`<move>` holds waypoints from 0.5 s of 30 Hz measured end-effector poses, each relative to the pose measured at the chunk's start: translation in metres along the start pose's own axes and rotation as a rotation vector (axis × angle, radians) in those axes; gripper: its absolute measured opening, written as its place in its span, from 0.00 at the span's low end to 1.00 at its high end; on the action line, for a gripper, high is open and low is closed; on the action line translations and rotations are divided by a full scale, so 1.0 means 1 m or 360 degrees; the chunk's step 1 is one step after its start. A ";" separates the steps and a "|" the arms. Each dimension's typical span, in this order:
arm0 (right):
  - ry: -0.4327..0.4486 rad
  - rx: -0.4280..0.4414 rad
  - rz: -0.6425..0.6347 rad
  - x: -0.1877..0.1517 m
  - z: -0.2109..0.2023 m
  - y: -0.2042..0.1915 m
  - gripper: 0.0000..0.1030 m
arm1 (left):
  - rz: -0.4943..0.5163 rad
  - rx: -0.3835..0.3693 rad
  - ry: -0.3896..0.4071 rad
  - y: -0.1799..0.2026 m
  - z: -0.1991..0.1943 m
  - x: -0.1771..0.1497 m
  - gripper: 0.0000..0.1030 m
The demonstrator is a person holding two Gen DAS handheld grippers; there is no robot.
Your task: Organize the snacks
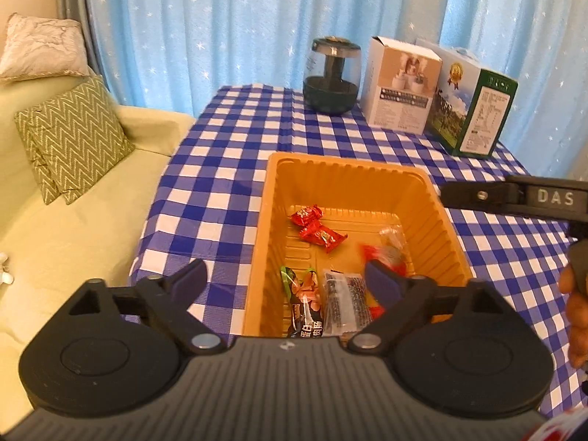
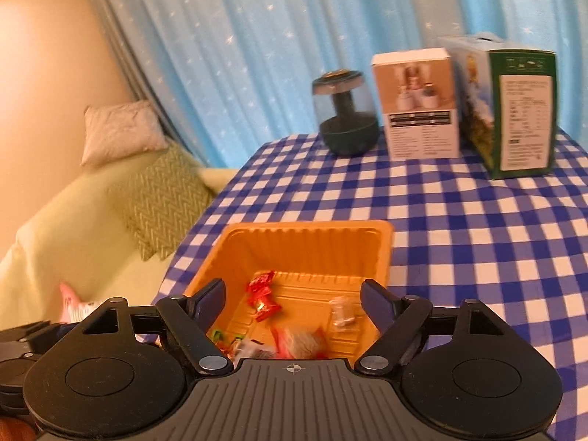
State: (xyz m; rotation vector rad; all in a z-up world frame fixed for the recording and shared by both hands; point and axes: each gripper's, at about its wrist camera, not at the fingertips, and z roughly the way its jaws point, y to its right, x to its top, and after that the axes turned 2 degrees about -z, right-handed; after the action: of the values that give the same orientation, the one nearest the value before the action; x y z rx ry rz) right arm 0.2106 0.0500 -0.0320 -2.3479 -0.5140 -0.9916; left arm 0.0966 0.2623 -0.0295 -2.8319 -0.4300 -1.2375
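Both grippers tilt downward side by side. The left gripper has its jaws spread wide with nothing pressed between its pads. The right gripper is likewise spread and grips nothing. A hand shows at the left view's right edge.

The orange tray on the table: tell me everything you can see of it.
The orange tray is a deep rectangular tub of thin, glossy moulded plastic with ribbed walls, a ridged floor and a rolled rim. It sits upright on the blue-and-white checked tablecloth, near the edge by the sofa. Inside lie loose wrapped snacks: two red candies, a peanut packet, and clear packets. Both grippers hover open above it, neither touching.
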 end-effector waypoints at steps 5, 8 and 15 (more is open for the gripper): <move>-0.0022 -0.0100 0.0109 -0.017 -0.025 0.020 0.78 | -0.0015 0.0023 0.0025 0.004 -0.013 -0.006 0.95; -0.0049 -0.0142 0.0139 -0.032 -0.043 0.024 0.78 | -0.0035 0.0037 0.0036 0.007 -0.023 -0.011 0.96; -0.0102 -0.0203 0.0138 -0.057 -0.088 0.019 0.78 | -0.0033 0.0042 0.0036 0.022 -0.058 -0.025 0.96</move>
State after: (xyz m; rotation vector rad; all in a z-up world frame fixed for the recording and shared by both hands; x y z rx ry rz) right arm 0.1358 -0.0259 -0.0292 -2.4995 -0.3793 -0.9370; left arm 0.0446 0.2273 -0.0062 -2.7957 -0.4725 -1.2567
